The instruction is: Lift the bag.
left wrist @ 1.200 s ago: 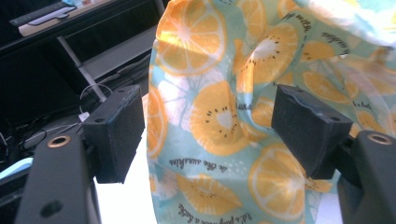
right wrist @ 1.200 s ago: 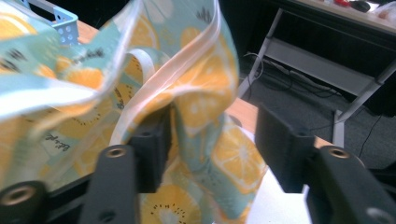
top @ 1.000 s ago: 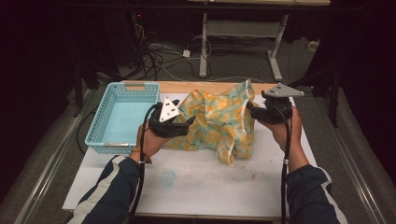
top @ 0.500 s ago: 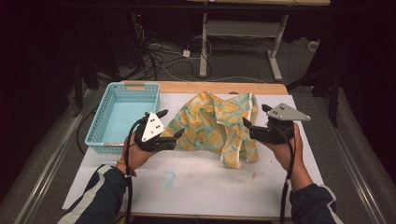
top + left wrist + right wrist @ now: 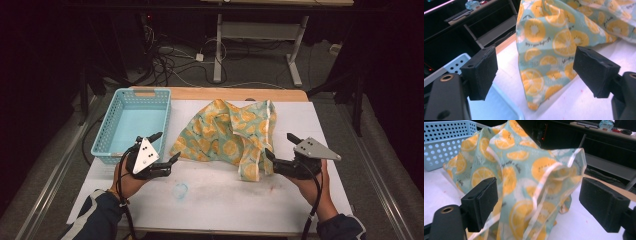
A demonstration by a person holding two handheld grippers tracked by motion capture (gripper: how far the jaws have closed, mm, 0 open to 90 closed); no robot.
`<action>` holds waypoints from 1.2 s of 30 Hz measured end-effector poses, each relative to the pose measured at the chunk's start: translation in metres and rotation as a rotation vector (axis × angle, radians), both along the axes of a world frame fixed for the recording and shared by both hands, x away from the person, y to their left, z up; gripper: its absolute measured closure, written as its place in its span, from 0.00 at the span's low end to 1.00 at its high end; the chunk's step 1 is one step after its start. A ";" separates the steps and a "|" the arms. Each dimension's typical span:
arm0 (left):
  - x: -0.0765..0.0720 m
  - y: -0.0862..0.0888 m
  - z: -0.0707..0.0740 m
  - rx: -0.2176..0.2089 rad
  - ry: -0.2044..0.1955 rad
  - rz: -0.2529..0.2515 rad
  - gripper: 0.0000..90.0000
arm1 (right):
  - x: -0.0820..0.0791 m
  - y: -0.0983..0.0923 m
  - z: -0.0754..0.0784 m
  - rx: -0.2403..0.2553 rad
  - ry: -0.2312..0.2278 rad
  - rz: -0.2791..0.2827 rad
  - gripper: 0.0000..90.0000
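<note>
On the white table [image 5: 210, 200], a crumpled lemon-print cloth [image 5: 227, 135] lies at centre, a blue basket [image 5: 131, 125] to its left; left hand-held gripper [image 5: 162, 150] released, near the cloth's left corner; right hand-held gripper [image 5: 281, 147], jaws just opened, released at its right edge

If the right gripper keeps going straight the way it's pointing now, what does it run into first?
Most likely the lemon-print cloth. The right gripper has open jaws aimed at the cloth's bunched near edge, which rises between them in its own view. The blue basket lies farther off to the side. Depth is hard to judge.
</note>
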State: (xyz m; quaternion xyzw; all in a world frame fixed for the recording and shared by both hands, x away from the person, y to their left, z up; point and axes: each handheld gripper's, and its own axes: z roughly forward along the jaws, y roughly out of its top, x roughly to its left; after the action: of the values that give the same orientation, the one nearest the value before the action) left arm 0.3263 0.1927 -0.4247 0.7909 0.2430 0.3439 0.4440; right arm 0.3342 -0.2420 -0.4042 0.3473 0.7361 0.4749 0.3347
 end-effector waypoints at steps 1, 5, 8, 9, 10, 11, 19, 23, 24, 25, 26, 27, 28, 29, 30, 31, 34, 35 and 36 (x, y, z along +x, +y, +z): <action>-0.002 0.002 -0.002 0.006 0.007 0.000 0.21 | -0.003 -0.001 -0.002 0.002 0.000 0.003 0.18; -0.016 0.010 -0.011 0.040 0.023 0.013 0.21 | -0.015 -0.007 -0.010 0.007 -0.013 0.012 0.18; -0.025 0.016 -0.022 0.060 0.053 0.021 0.18 | -0.023 -0.009 -0.019 -0.014 -0.015 0.022 0.18; -0.028 0.018 -0.025 0.072 0.063 0.023 0.17 | -0.026 -0.010 -0.022 -0.011 -0.010 0.026 0.18; -0.031 0.020 -0.029 0.075 0.075 0.023 0.17 | -0.028 -0.010 -0.025 -0.019 -0.009 0.029 0.18; -0.033 0.022 -0.033 0.084 0.084 0.026 0.17 | -0.032 -0.010 -0.028 -0.020 -0.005 0.028 0.18; -0.048 0.032 -0.045 0.133 0.128 0.032 0.17 | -0.053 -0.007 -0.050 -0.068 0.031 0.059 0.18; -0.048 0.031 -0.045 0.129 0.132 0.030 0.17 | -0.055 -0.004 -0.050 -0.074 0.030 0.064 0.18; -0.048 0.031 -0.045 0.132 0.129 0.026 0.17 | -0.055 -0.003 -0.050 -0.079 0.031 0.068 0.18; -0.048 0.030 -0.044 0.133 0.125 0.023 0.17 | -0.055 -0.003 -0.050 -0.087 0.030 0.070 0.18; -0.048 0.030 -0.044 0.132 0.124 0.021 0.17 | -0.055 -0.002 -0.051 -0.090 0.029 0.071 0.18; -0.047 0.031 -0.044 0.132 0.127 0.020 0.17 | -0.054 -0.001 -0.051 -0.094 0.030 0.072 0.18; -0.046 0.031 -0.044 0.135 0.130 0.020 0.17 | -0.054 -0.001 -0.051 -0.100 0.030 0.073 0.18; -0.045 0.031 -0.045 0.138 0.134 0.020 0.17 | -0.054 -0.001 -0.052 -0.101 0.028 0.075 0.18; -0.044 0.031 -0.046 0.136 0.137 0.021 0.17 | -0.053 0.000 -0.052 -0.101 0.029 0.076 0.18; -0.044 0.031 -0.046 0.136 0.141 0.019 0.17 | -0.052 0.000 -0.052 -0.101 0.033 0.079 0.18; -0.044 0.030 -0.045 0.135 0.141 0.013 0.17 | -0.052 0.000 -0.054 -0.106 0.038 0.086 0.19; -0.044 0.030 -0.045 0.137 0.141 0.012 0.17 | -0.052 0.001 -0.054 -0.107 0.037 0.088 0.20; -0.043 0.030 -0.045 0.138 0.141 0.011 0.17 | -0.052 0.001 -0.054 -0.110 0.037 0.089 0.20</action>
State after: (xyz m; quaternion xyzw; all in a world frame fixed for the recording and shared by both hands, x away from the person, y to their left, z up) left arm 0.2832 0.2227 -0.4698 0.8405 0.2536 0.3059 0.3684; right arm 0.2823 -0.2412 -0.4579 0.3041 0.7819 0.4416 0.3181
